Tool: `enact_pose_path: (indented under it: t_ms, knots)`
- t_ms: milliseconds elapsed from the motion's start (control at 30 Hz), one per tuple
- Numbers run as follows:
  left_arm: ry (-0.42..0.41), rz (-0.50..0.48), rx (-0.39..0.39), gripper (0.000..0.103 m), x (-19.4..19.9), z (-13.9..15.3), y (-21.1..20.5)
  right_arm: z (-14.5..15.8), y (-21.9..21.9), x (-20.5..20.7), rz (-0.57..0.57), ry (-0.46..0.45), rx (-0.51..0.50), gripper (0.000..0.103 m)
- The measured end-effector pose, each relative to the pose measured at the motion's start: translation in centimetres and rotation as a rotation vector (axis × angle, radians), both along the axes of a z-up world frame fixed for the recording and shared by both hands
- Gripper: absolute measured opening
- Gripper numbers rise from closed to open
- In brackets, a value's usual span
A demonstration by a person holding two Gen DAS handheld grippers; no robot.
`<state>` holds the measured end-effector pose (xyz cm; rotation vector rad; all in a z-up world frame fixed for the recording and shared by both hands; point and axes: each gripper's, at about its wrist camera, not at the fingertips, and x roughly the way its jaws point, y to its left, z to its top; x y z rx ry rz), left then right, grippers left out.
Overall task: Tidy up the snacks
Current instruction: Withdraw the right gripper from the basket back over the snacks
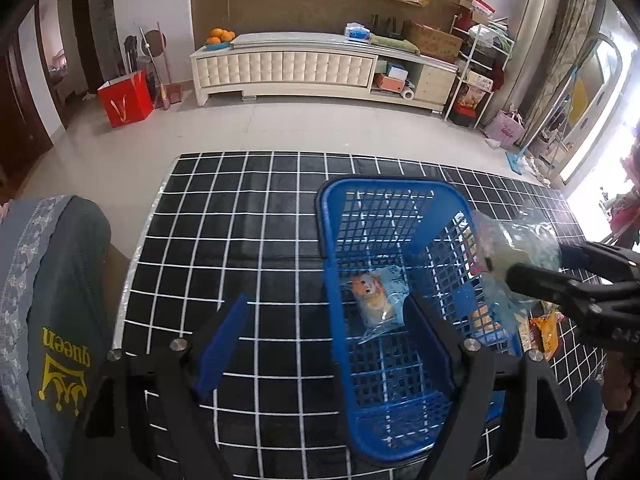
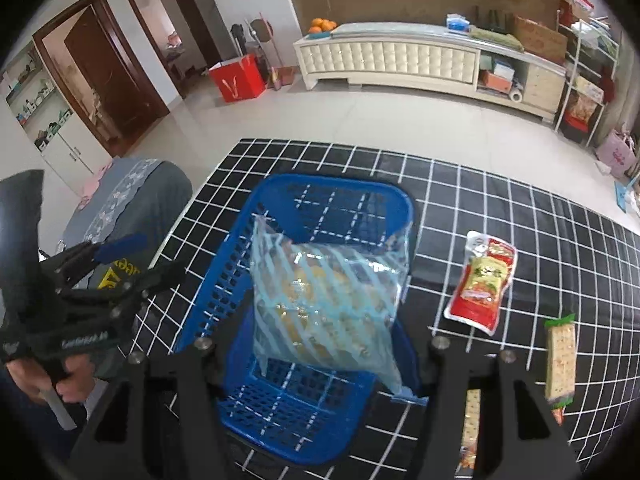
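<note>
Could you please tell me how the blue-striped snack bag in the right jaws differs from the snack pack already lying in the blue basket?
The blue-striped snack bag is held above the blue basket by the right gripper; the cartoon-print pack lies on the basket floor. The striped bag looks larger and mostly clear; the pack has a printed figure. Both are light-blue plastic snack packs.

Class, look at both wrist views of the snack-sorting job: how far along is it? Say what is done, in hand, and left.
Done: one cartoon snack packet lies in the blue basket. In hand: the right gripper holds a striped clear bag over the basket; the left gripper is open and empty. Left: the red pouch and cracker packs on the checked cloth.
</note>
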<state>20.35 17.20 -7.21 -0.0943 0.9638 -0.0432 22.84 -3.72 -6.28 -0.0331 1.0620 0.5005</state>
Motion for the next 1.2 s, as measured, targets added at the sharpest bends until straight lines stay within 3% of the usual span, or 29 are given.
enact_pose_path:
  t_ms: [233,500,600,700,900,1200]
  knots:
    - [-0.005,0.018,-0.009,0.079,0.2,0.0,1.6,-1.3,1.8,2.5,0.004,0.023,-0.061,0.065]
    - [-0.001,0.033,-0.024,0.079,1.6,-0.5,2.1,-2.6,3.7,5.1,0.008,-0.016,-0.195,0.066]
    - [0.009,0.028,-0.014,0.079,2.2,-1.1,1.9,-3.6,4.5,5.5,0.039,-0.018,-0.280,0.074]
    - [0.018,0.034,-0.018,0.079,2.5,-1.6,1.7,-3.4,4.4,4.9,0.045,-0.075,-0.317,0.093]
    - [0.020,0.035,-0.025,0.079,1.9,-1.6,1.1,-2.0,2.9,3.6,0.036,-0.087,-0.273,0.096]
    - [-0.056,0.010,-0.014,0.079,-1.0,1.4,-1.3,1.2,0.0,0.5,-0.014,-0.106,-0.187,0.096]
